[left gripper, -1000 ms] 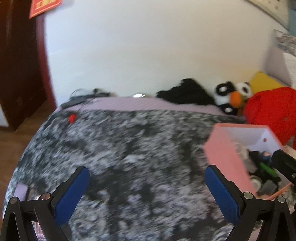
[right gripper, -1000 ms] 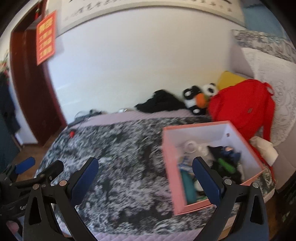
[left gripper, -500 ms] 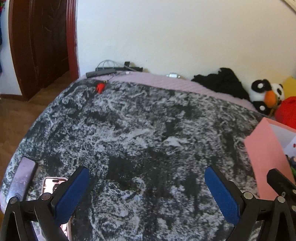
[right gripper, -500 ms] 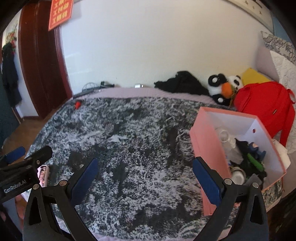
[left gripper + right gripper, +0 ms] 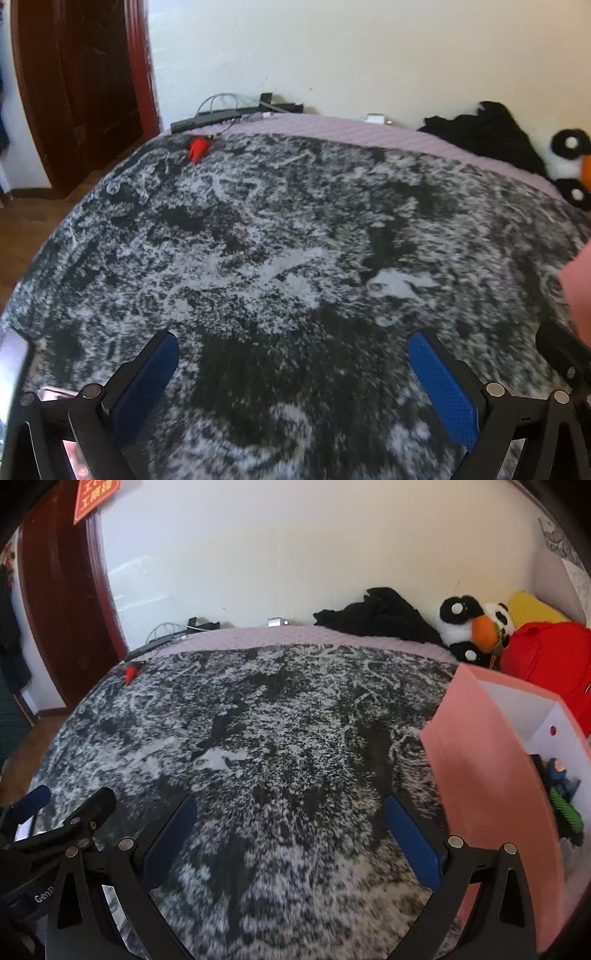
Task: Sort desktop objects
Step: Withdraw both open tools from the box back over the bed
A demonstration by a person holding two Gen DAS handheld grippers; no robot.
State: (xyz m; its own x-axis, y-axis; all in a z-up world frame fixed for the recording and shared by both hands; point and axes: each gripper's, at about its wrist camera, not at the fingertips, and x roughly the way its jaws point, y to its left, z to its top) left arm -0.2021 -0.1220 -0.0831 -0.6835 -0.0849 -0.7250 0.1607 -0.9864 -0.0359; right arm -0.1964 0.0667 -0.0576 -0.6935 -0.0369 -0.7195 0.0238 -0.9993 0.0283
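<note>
Both my left tool (image 5: 293,373) and right tool (image 5: 290,834) are spread wide and hold nothing above the black-and-white blanket (image 5: 280,716) on the bed. The pink box (image 5: 491,775) sits at three o'clock of my right tool, its near wall hiding most of the sorted bits inside; only a green item (image 5: 565,806) and something dark show. At seven o'clock by my left tool, a shiny flat thing (image 5: 70,452) is too cut off to identify.

Bed (image 5: 266,738) under a mottled black-and-white blanket, set against a plain white wall (image 5: 295,554). Dark red wooden door (image 5: 74,92) beyond the far left corner, wood floor (image 5: 33,221) below, daylight throughout.
</note>
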